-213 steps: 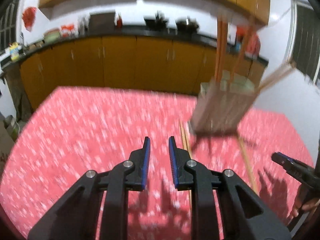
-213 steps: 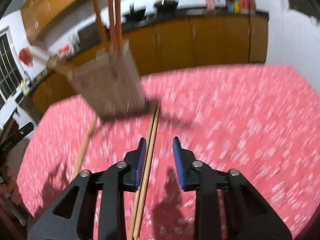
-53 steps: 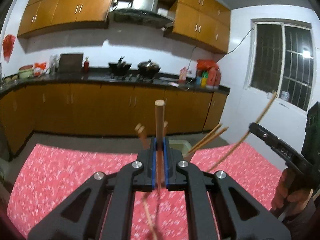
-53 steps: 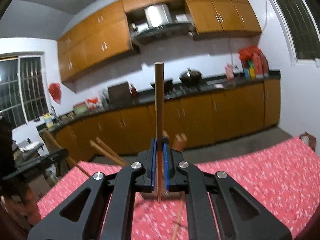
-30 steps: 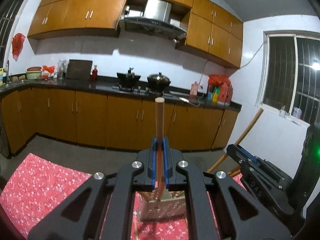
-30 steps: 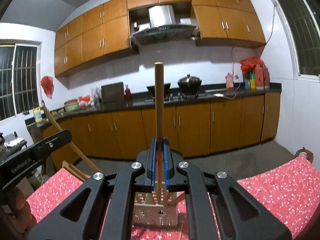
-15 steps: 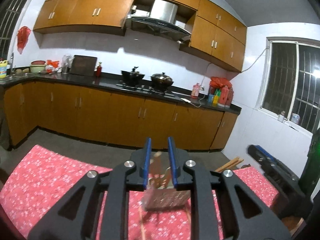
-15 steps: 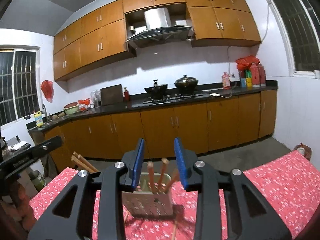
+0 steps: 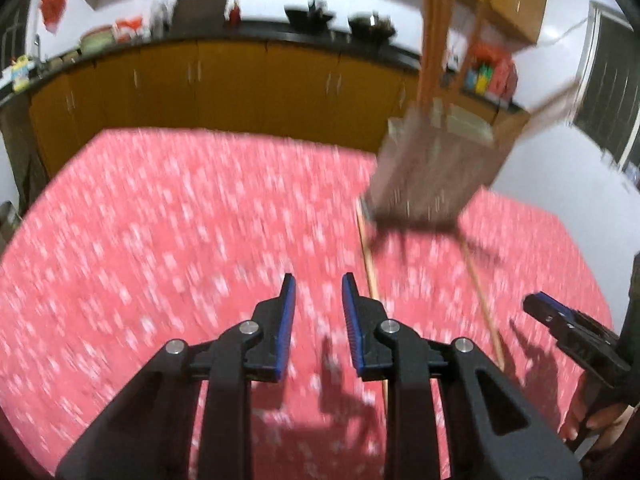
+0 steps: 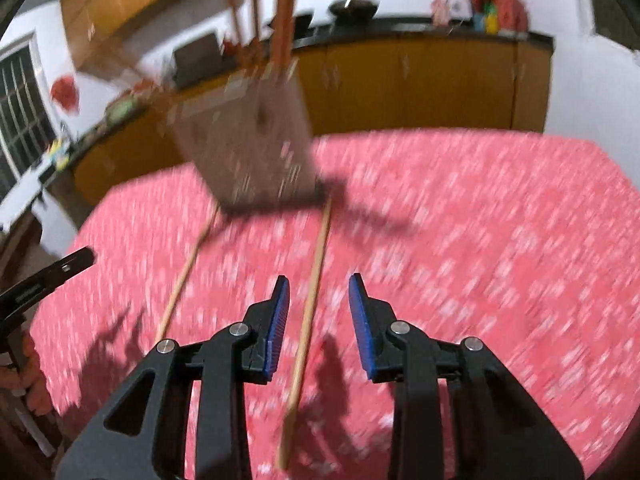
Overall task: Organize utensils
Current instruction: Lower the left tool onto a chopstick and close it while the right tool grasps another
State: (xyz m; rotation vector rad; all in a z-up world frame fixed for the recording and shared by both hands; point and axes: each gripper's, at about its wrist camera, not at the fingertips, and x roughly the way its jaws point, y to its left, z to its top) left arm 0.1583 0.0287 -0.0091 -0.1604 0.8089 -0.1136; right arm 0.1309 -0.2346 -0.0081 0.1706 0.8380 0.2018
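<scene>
Left gripper (image 9: 318, 294): my jaws have just been opening; nothing between them.
Right gripper (image 10: 318, 296): my jaws stand apart, empty, above one chopstick (image 10: 308, 316).
Holder (image 10: 248, 148): I see it on the red tablecloth (image 10: 480, 260), sticks upright inside.
Second chopstick (image 10: 182, 280): flat, left.

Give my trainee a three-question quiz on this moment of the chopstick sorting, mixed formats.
1. True or false: the right hand-held gripper is clamped on a chopstick.
2. How many chopsticks lie loose on the red tablecloth? A) none B) two C) five
3. Fill in: the sorted chopsticks stand in the ____.

Key
1. False: its jaws are open, and a loose chopstick lies on the cloth, seen between them.
2. B: the second chopstick lies further left.
3. Holder, the perforated box at the far end; the left hand-held gripper is open and empty too.
</scene>
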